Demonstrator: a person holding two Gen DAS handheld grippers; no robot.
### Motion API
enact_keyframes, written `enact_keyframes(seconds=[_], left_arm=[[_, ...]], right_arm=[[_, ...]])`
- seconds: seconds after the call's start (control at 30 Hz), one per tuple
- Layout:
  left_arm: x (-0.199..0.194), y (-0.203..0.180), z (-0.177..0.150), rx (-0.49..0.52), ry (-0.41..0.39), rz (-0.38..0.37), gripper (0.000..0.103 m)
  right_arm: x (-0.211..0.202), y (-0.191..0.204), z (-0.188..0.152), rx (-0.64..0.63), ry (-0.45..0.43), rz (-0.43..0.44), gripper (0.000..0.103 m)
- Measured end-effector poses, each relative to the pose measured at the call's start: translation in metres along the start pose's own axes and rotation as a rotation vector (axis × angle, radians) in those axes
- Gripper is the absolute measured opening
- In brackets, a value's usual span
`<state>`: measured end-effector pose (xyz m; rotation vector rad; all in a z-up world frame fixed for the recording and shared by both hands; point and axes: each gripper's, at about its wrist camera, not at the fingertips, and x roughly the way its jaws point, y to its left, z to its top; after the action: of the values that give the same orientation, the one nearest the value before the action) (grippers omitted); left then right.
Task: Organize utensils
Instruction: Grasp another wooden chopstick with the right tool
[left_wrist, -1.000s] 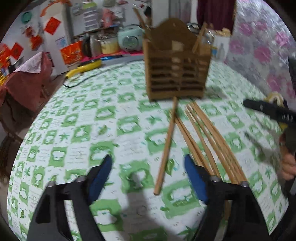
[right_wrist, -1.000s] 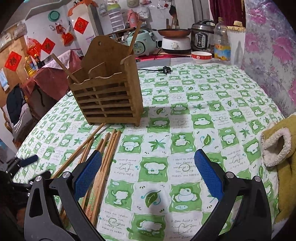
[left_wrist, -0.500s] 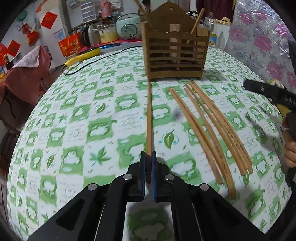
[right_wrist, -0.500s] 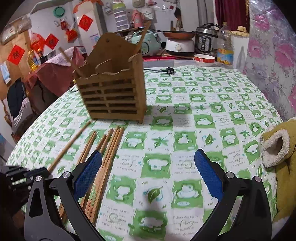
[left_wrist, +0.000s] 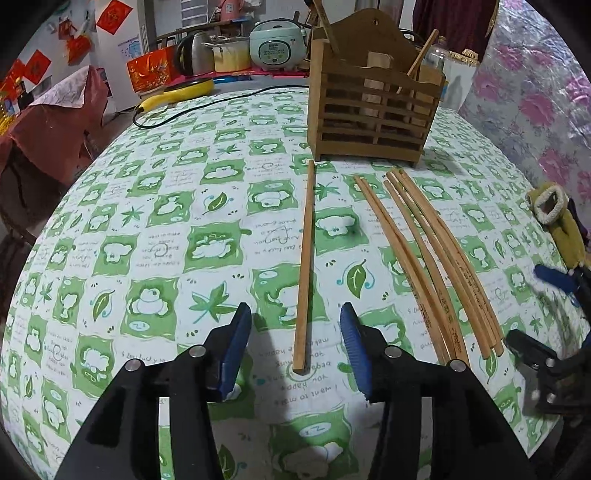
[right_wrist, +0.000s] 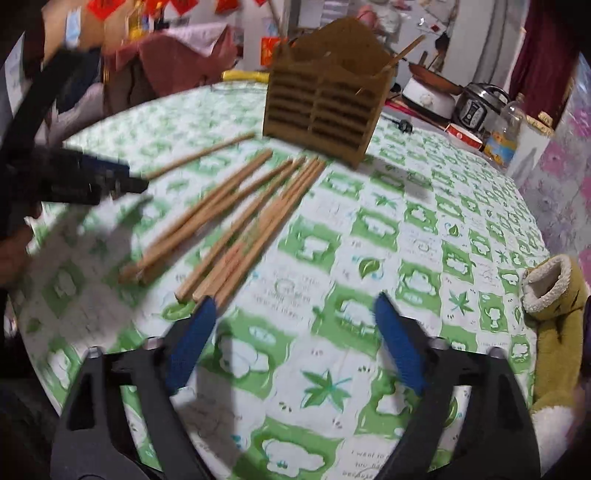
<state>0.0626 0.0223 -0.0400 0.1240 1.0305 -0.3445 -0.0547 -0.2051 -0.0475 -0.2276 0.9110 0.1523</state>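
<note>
Worktop (left_wrist: 155, 206) under the green-check cloth is carrying everything. Wooden holder (left_wrist: 373, 110) is standing upright at the far side, a few chopsticks already leaning in its compartments. Chopstick bundle (left_wrist: 428, 258) is lying loose in front of it, tips fanning toward the holder. Single chopstick (left_wrist: 306, 258) is lying apart from the bundle on its left, near end sitting between the left fingers.

Left gripper (left_wrist: 295, 350): fingers have just been opening, now released, pads clear of the stick on both sides. It is lying flat on the cloth, not held.

Right gripper (right_wrist: 291, 347): fingers have just been closing a bit but standing wide, nothing between them. Left finger is sitting just beside the near ends of the bundle; view is motion-blurred.

Step in hand, my read: picking sticks off the cloth for the holder. Next move calls for re-centring on one stick, clenching firmly, lifting, tipping it upright over a compartment.
</note>
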Motion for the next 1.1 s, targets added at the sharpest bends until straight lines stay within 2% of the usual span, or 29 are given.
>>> enact_keyframes(seconds=[0.1, 0.27, 0.53, 0.57, 0.6, 0.7, 0.8, 0.93, 1.07, 1.1], left_arm=[[-0.001, 0.002, 0.000, -0.011, -0.004, 0.004, 0.057], [-0.001, 0.002, 0.001, -0.013, -0.004, 0.007, 0.059], [0.001, -0.002, 0.001, 0.003, 0.000, 0.032, 0.061], [0.001, -0.003, 0.001, 0.009, 0.001, 0.038, 0.061], [0.001, -0.003, 0.000, 0.014, 0.002, 0.045, 0.061], [-0.002, -0.004, -0.003, 0.033, 0.002, 0.045, 0.061], [-0.005, -0.001, -0.008, 0.033, 0.014, 0.003, 0.061], [-0.005, 0.002, -0.009, 0.014, 0.027, -0.016, 0.061], [-0.003, 0.000, -0.009, 0.024, 0.034, -0.009, 0.061], [-0.002, -0.003, -0.009, 0.038, 0.036, 0.001, 0.060]], right_arm=[[0.004, -0.004, 0.000, 0.022, 0.019, 0.001, 0.076], [0.002, 0.003, -0.004, -0.015, 0.030, 0.036, 0.076], [0.010, 0.014, 0.005, -0.053, 0.033, 0.027, 0.076], [0.012, 0.010, 0.006, -0.036, 0.036, 0.022, 0.075], [0.014, 0.004, 0.007, -0.009, 0.043, 0.015, 0.068], [0.014, -0.017, 0.001, 0.067, 0.057, 0.045, 0.058], [0.012, -0.031, -0.005, 0.121, 0.060, 0.047, 0.057], [0.013, -0.030, -0.004, 0.138, 0.048, 0.054, 0.057], [0.012, -0.024, -0.001, 0.114, 0.036, 0.065, 0.057], [0.013, -0.024, -0.001, 0.115, 0.041, 0.067, 0.053]])
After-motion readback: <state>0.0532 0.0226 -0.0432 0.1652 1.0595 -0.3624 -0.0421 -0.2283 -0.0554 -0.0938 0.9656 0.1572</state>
